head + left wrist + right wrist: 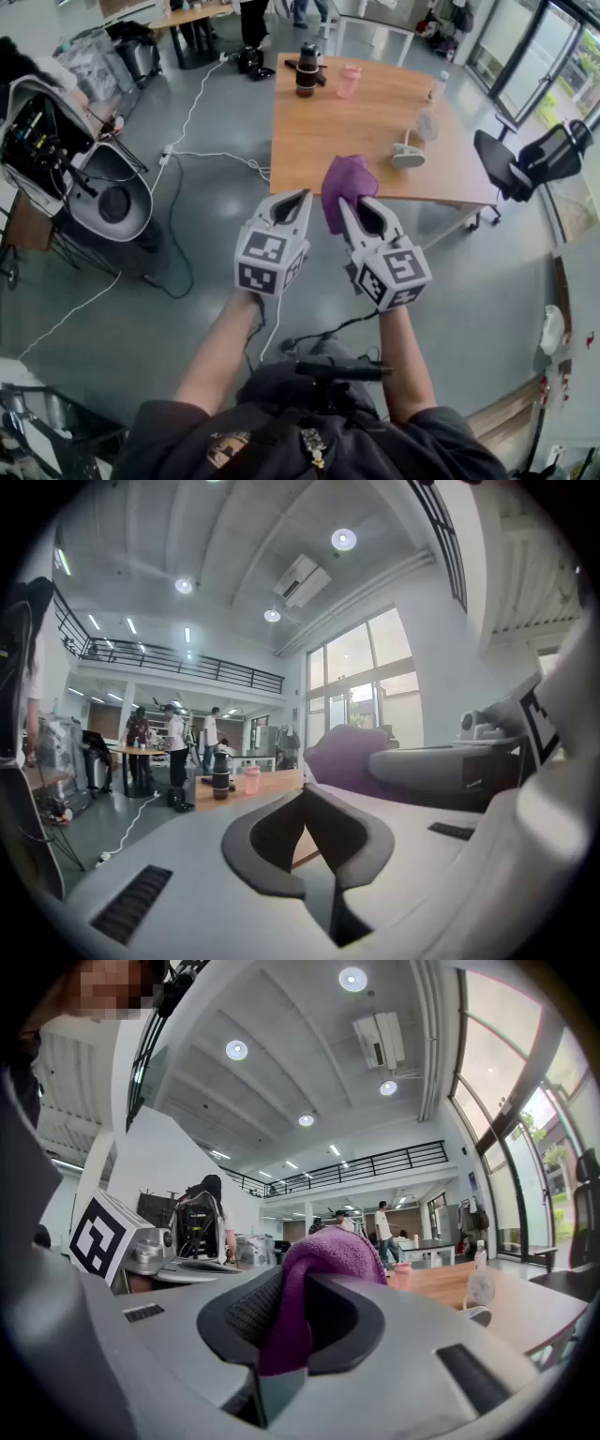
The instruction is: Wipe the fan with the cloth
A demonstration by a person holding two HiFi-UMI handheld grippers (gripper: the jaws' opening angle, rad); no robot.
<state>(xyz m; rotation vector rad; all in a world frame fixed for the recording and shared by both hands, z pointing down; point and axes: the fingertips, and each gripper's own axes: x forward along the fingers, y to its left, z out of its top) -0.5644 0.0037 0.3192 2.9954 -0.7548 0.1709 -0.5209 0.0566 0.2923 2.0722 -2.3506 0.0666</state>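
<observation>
Between the fingers point(352, 1321) of the right gripper point(360, 206) a purple cloth point(323, 1260) is pinched tight, its bulk bunched just past their tips; beside it, the left gripper point(302, 197) has its fingers pressed together on nothing; both hover level over the grey floor point(187, 309), short of the wooden tabletop point(328, 141); the small white fan point(410, 150) stands there, well apart from the cloth.
</observation>
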